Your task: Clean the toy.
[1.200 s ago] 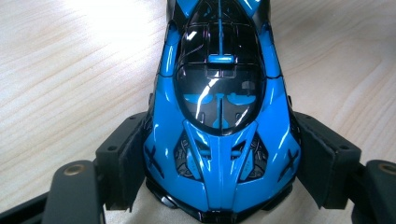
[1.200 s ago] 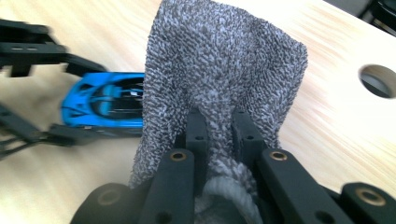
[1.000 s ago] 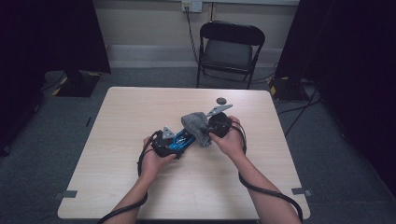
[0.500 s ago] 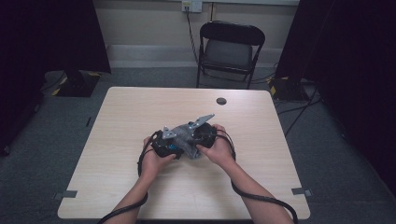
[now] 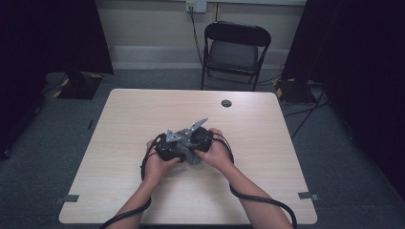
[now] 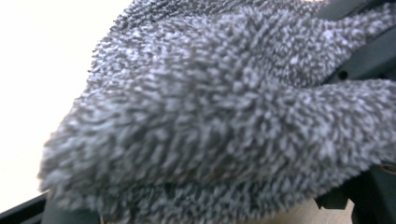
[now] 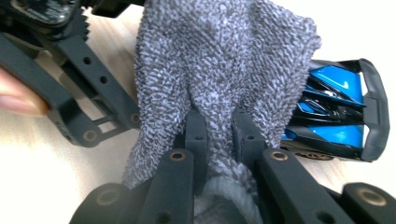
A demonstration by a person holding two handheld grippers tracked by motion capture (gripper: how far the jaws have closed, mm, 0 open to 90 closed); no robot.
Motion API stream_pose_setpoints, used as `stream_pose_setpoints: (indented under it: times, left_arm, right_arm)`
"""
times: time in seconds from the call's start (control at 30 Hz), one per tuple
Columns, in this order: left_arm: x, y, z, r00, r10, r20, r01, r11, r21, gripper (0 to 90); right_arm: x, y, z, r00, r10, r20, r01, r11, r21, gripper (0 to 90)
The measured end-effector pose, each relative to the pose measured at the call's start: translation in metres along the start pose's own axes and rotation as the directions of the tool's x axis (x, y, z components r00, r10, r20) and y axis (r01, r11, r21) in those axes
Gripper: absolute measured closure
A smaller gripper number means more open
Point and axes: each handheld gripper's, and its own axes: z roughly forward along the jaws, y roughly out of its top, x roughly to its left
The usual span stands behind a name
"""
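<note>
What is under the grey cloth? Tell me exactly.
Under the grey terry cloth, pinched by the right gripper, lies a blue and black toy car. One end pokes out beside the cloth; the rest of the car is covered, so how the left gripper holds it is hidden.

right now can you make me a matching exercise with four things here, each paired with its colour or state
Things:
1. cloth
2. toy car
3. right gripper
4. folding chair

Colour or state:
a. blue and black, partly under the cloth
b. shut on the cloth
c. grey and fluffy
d. black, beyond the table's far edge

Pairs: 1-c, 2-a, 3-b, 4-d
</note>
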Motion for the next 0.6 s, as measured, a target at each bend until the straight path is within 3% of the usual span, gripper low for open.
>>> stream_pose_setpoints:
  times: [0.37, 0.6]
  left_arm:
    - [0.000, 0.000, 0.000, 1.0000, 0.000, 0.000, 0.000, 1.0000, 0.000, 25.6]
    - [0.000, 0.000, 0.000, 1.0000, 0.001, 0.000, -0.001, 1.0000, 0.000, 25.6]
  right_arm:
    - [-0.024, -0.004, -0.007, 0.9946, 0.076, 0.070, -0.077, 0.997, 0.018, 79.7]
    - [-0.043, -0.011, -0.010, 0.9881, 0.131, 0.081, -0.132, 0.991, 0.016, 79.7]
